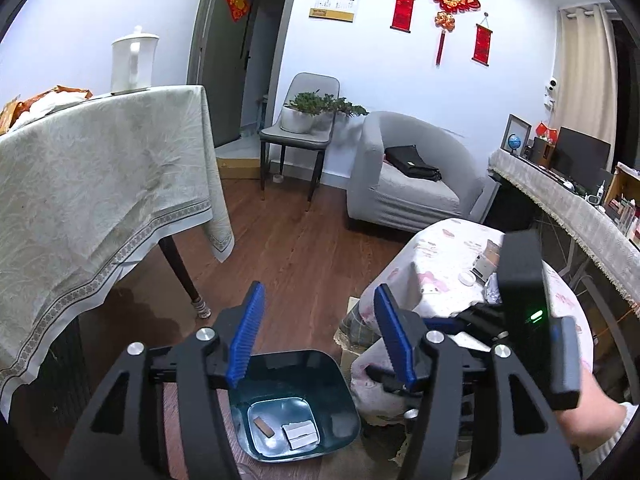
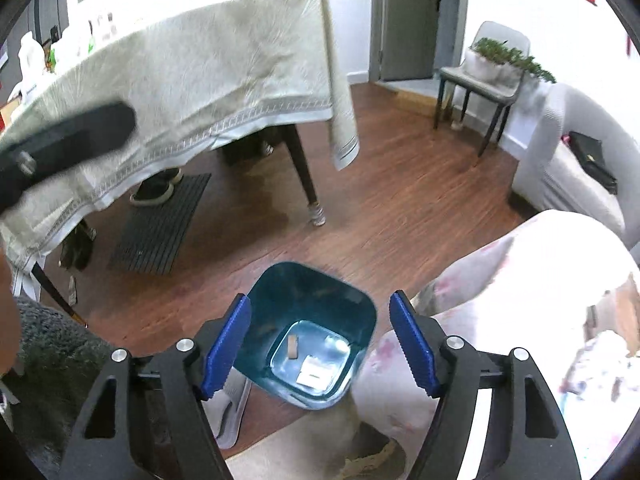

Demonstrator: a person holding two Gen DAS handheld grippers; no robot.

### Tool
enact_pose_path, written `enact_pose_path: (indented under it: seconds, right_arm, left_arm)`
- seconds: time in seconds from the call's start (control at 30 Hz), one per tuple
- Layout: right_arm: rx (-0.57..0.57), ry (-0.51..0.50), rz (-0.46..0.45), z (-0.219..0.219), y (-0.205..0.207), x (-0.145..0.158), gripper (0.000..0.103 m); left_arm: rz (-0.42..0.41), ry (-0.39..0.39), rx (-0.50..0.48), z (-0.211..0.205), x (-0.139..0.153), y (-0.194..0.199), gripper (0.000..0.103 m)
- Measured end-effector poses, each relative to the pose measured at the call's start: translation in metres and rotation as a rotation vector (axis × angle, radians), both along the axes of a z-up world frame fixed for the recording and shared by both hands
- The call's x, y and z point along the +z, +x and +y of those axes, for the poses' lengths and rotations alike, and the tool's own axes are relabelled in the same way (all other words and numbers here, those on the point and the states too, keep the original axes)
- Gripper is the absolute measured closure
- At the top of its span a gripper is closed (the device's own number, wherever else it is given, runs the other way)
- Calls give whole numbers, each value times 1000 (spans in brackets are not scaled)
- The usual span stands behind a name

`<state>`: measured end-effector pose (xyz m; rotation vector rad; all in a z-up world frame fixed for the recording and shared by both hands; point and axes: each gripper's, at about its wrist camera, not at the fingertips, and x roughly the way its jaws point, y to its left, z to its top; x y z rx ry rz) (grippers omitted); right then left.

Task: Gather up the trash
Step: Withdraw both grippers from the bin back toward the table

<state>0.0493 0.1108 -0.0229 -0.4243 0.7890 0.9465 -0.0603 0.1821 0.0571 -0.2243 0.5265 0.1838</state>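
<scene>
Hovering over the teal bin [image 2: 312, 336] on the floor, both hand-held grippers, left [image 1: 318, 336] and right [image 2: 320, 344], gape wide, empty. Brown scrap [image 2: 293, 347] and white paper [image 2: 316, 372] lie inside. Floral-cloth desk [image 2: 520, 280] crowds the bin's right; draped table [image 2: 200, 72] stands well apart.

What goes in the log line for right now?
left claw: open, empty | right claw: open, above bin | bin: brown scrap, white paper

Left gripper [image 1: 318, 334] with matte black angular arms, triangular cut-outs, round silver screws, ribbed blue fingers [image 1: 248, 334], right gripper [image 2: 320, 346] built the same, green light on its black casing, bare forearm, white sleeve [image 1: 612, 436]
</scene>
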Motion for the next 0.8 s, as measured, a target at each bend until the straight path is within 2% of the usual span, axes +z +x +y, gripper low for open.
enact_pose_path:
  seconds: [0.27, 0.63, 0.7, 0.8]
  right_arm:
    - [-73, 42, -63, -46, 12, 24, 32]
    - [-195, 61, -99, -116, 34, 31, 32]
    - [-224, 71, -103, -130, 40, 32, 24]
    - [-261, 74, -119, -152, 44, 33, 22]
  left_arm:
    - [-9, -22, -26, -22, 1, 14, 34]
    - [19, 7, -103, -80, -9, 41, 24]
    - [27, 11, -121, -92, -12, 47, 22]
    - [44, 23, -150, -110, -19, 56, 19]
